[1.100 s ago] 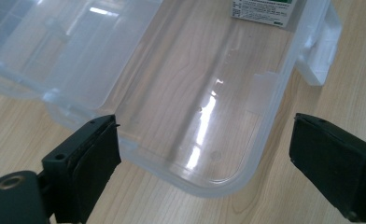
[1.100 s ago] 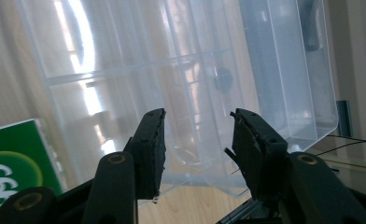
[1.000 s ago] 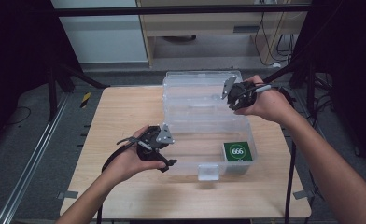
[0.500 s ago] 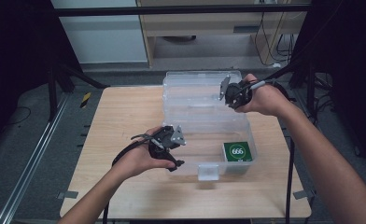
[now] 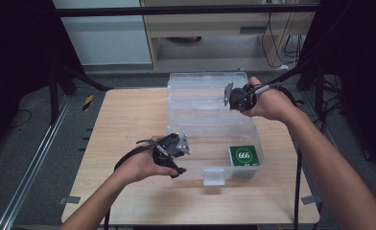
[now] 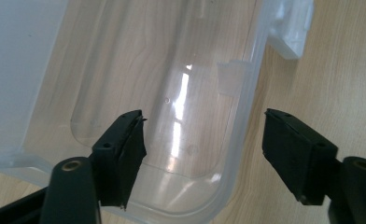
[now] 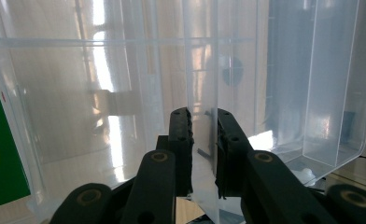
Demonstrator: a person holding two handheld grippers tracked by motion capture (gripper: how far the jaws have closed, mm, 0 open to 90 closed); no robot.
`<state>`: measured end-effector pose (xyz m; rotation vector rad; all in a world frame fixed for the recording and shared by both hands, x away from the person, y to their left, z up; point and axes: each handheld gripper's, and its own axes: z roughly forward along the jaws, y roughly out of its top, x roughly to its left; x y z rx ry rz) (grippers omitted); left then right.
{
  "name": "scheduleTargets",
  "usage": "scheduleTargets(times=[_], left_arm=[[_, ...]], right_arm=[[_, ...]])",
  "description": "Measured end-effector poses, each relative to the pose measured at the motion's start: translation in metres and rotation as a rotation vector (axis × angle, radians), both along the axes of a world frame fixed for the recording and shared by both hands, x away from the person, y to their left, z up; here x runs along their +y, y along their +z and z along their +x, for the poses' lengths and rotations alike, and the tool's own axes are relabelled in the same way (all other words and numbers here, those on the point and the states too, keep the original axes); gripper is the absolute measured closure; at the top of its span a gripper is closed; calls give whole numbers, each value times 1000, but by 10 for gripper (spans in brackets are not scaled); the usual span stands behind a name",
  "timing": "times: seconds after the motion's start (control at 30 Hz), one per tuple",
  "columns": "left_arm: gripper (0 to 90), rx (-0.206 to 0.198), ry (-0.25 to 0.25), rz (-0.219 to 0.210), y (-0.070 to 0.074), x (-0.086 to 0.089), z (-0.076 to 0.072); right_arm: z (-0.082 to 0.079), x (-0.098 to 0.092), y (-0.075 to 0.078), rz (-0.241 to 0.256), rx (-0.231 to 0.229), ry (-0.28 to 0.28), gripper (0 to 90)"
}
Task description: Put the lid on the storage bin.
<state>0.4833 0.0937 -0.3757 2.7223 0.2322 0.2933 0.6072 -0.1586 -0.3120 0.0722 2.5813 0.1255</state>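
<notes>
On the pale wooden table (image 5: 128,124), the left gripper (image 6: 202,156) hovers with jaws spread wide, straddling the front corner wall of the clear plastic storage box (image 5: 215,143). A green "666" card box (image 5: 244,155) lies inside at the right front corner. Farther back, the right gripper (image 7: 203,144) pinches the box's raised lid (image 5: 200,91) edge. Beyond stand a cabinet (image 5: 215,28) and dark frame rails (image 5: 176,9).
</notes>
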Motion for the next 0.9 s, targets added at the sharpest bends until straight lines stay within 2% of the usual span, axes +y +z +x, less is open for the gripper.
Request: scheduleTargets(times=[0.07, 0.43, 0.57, 0.6, 0.7, 0.9], left_arm=[[329, 4, -7, 9, -1, 0, -1], [392, 36, -53, 47, -13, -10, -1], [459, 44, -61, 63, -18, -13, 1], [522, 45, -66, 69, -19, -14, 2], [577, 59, -70, 62, -22, -14, 3], [645, 78, -80, 71, -25, -15, 5]], right_arm=[[-1, 1, 0, -14, -5, -1, 792], [0, 0, 1, -3, 7, -12, 791], [0, 0, 1, 2, 8, -13, 789], [0, 0, 1, 3, 8, -13, 789], [0, -1, 1, 10, 11, -13, 788], [0, -1, 1, 11, 9, -10, 789]])
